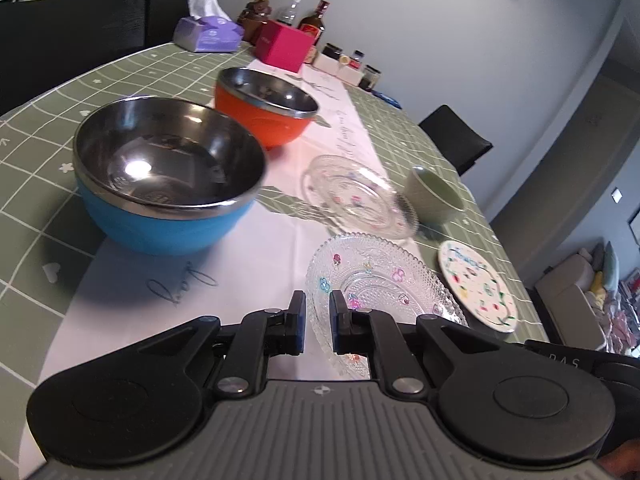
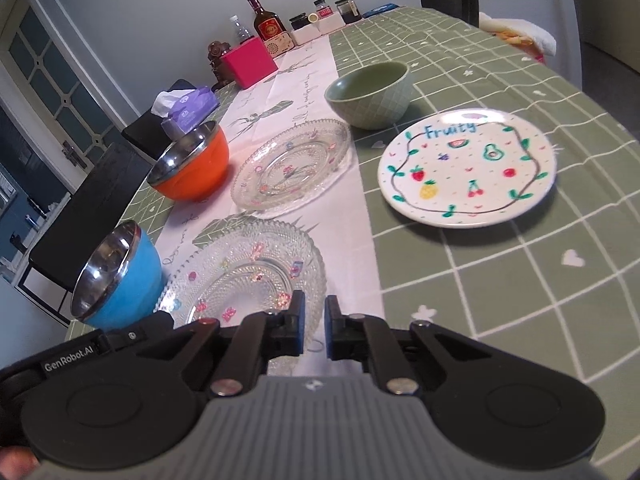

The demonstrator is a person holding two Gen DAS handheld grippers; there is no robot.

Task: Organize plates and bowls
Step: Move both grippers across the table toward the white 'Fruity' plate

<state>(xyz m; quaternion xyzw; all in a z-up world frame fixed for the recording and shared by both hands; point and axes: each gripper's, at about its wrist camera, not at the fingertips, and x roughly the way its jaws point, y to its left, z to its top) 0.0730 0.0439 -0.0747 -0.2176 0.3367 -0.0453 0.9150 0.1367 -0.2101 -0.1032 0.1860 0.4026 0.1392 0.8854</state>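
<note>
My left gripper [image 1: 318,312] is shut on the rim of the near glass plate [image 1: 380,284], which has coloured flower marks. The same plate [image 2: 248,276] lies in front of my right gripper [image 2: 314,316], whose fingers stand slightly apart over its near edge, holding nothing. A second glass plate [image 1: 356,196] [image 2: 292,168] lies further along the white runner. A blue steel-lined bowl [image 1: 168,176] [image 2: 120,276] and an orange one [image 1: 266,106] [image 2: 192,166] stand to the left. A green ceramic bowl [image 1: 434,194] [image 2: 370,94] and a white "Fruity" plate [image 1: 478,286] [image 2: 468,166] sit to the right.
The table has a green checked cloth [image 2: 500,280] with a white runner [image 2: 348,240]. At the far end stand a pink box [image 2: 250,62], a tissue pack [image 2: 188,106], bottles [image 2: 267,20] and jars [image 2: 346,10]. Black chairs [image 1: 456,138] stand around the table.
</note>
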